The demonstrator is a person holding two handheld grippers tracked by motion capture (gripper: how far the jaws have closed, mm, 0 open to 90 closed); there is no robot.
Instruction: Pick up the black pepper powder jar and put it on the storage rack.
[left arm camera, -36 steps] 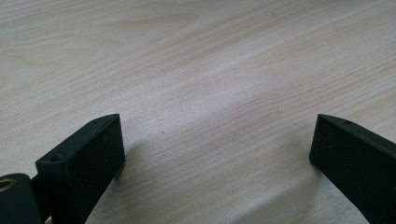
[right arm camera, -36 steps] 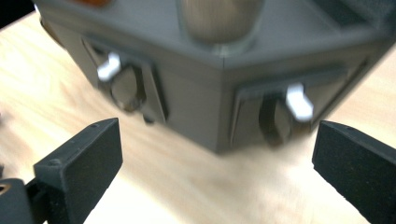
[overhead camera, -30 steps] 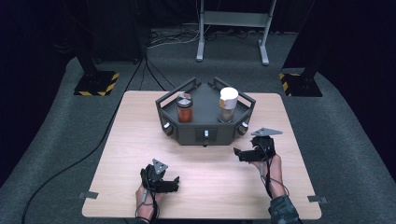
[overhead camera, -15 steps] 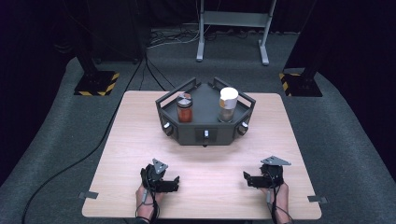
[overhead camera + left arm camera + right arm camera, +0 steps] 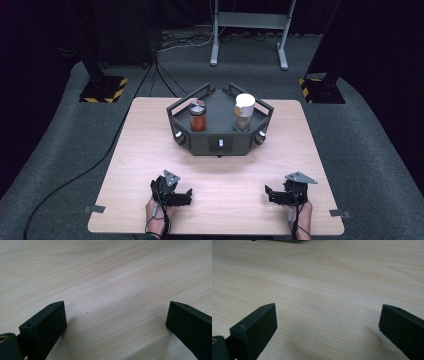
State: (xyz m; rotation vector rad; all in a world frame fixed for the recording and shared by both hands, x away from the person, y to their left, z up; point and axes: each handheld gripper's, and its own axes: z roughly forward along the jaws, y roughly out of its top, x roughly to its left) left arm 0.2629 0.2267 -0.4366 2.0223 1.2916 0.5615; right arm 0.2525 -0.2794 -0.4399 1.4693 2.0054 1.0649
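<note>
Resting low in the frame on the table (image 5: 220, 180), left gripper (image 5: 186, 196) and right gripper (image 5: 270, 194) both spread, holding nothing.

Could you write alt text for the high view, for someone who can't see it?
Two hand-held grippers, left and right, rest open near a wooden table's front edge. Farther back, a dark tray holds two jars.

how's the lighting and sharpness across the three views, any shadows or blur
High view: table evenly lit, surroundings dark, jars soft. Left gripper view: faint shadows beside the jaws of the left gripper, wood grain sharp. Right gripper view: right gripper the same, no glare.
</note>
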